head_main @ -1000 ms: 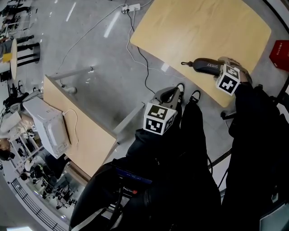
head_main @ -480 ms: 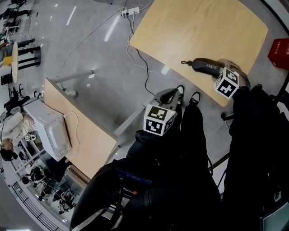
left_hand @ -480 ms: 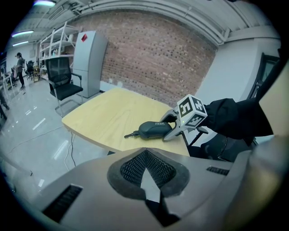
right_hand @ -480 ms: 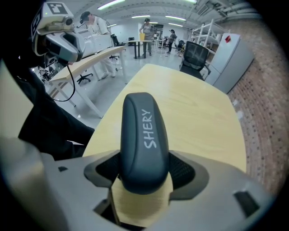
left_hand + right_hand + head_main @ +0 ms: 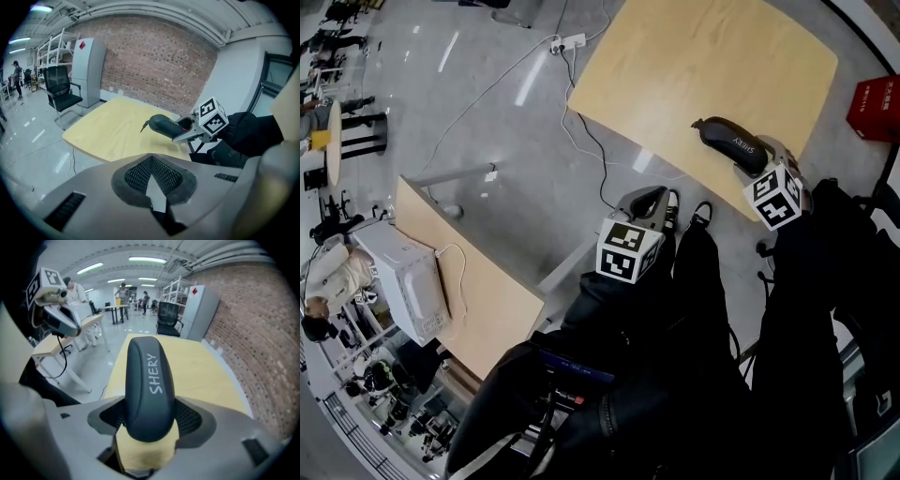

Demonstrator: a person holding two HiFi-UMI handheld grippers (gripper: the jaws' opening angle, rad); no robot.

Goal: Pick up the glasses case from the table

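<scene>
The glasses case [image 5: 733,142] is a dark grey oval with white lettering and a short cord at its far end. My right gripper [image 5: 759,157] is shut on its near end, over the near right corner of the light wooden table [image 5: 675,66]. In the right gripper view the case [image 5: 149,380] stands between the pads, with the tabletop behind it. The left gripper view shows the case [image 5: 164,125] just above the table [image 5: 112,133]. My left gripper [image 5: 645,202] hangs off the table over the floor, shut on nothing.
A red box [image 5: 877,108] sits on the floor to the right of the table. At the left stands a second table [image 5: 478,281] with a white microwave [image 5: 408,281]. A power strip [image 5: 567,42] and cables lie on the floor. A black chair [image 5: 63,91] is beyond the table.
The right gripper and the case have shifted a little to the right and further away in the head view. The left gripper has stayed where it was.
</scene>
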